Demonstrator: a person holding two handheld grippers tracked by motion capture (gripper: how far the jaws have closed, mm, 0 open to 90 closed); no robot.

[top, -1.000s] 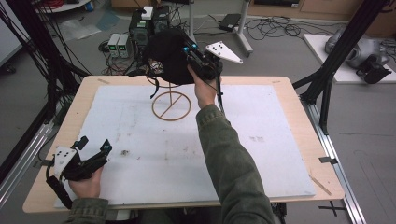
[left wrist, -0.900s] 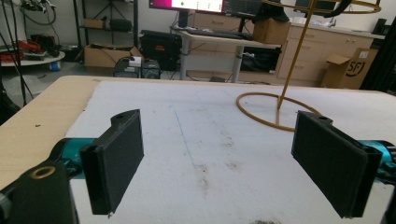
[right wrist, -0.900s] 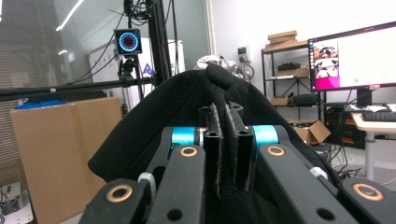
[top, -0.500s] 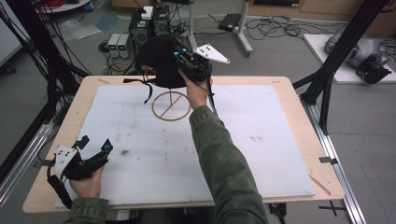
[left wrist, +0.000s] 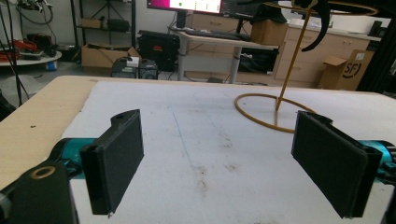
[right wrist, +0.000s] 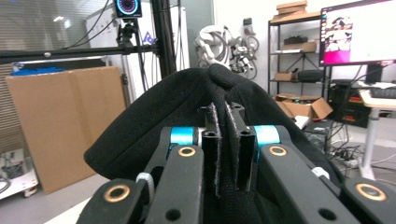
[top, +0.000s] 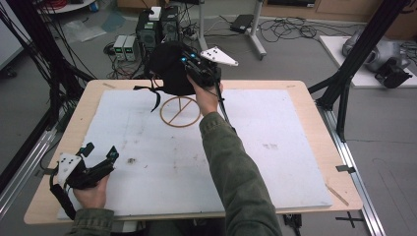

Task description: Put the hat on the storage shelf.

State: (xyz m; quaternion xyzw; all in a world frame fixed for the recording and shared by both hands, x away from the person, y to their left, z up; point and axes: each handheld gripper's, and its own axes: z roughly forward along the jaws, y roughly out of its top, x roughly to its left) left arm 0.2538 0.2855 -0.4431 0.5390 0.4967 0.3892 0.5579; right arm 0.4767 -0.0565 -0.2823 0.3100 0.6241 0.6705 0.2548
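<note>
White mat (top: 255,147) on wood table (top: 314,123), stained; cables (top: 290,29) on floor behind.

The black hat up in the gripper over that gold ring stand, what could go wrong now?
The right gripper pinches only a thin fold of the black hat, so the hat might slip out. Its dangling strap hangs close to the gold ring stand and could snag on it. The stand looks thin and light, so a bump from the hat might tip it. The left gripper rests open far off, too far to steady anything.
</note>
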